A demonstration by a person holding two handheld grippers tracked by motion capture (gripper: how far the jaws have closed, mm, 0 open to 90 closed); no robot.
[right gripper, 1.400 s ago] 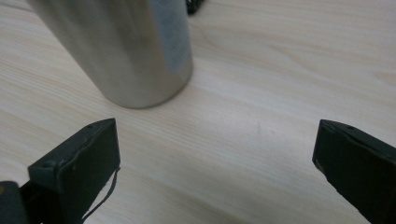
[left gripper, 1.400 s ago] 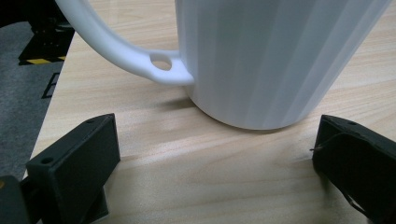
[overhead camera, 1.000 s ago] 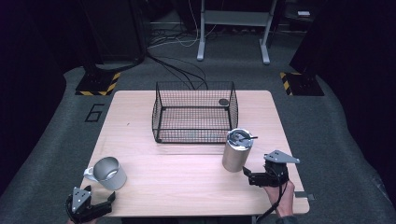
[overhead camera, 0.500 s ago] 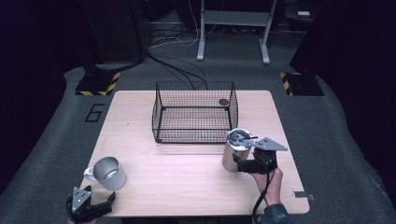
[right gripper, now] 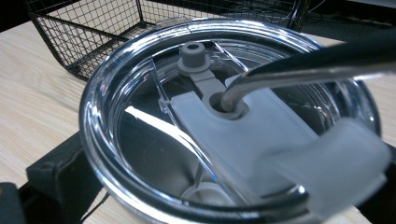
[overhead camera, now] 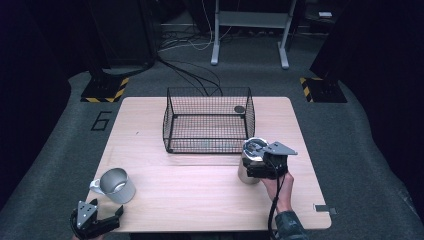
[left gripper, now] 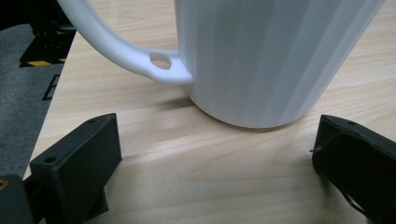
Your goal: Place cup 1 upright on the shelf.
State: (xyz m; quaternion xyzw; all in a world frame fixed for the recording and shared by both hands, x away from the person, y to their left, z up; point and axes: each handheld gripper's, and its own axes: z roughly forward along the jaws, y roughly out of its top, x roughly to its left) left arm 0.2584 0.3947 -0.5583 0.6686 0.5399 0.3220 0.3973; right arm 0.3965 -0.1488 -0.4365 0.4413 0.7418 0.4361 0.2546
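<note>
A steel tumbler with a clear lid and a metal straw stands on the table's right half. My right gripper is open, with its jaws on either side of the tumbler's body. One finger sits close against the wall; the other is hidden behind the lid. A white mug stands near the front left corner, its handle turned left. My left gripper is open just short of the mug, and nothing lies between its jaws.
A black wire basket stands at the middle back of the wooden table, with a small dark round thing at its far right corner. The basket's corner is just behind the tumbler. Dark floor with cables surrounds the table.
My right gripper has moved forward and left from the table's front right to the tumbler, and its jaws now straddle it. The tumbler, the mug and the left gripper have not moved.
</note>
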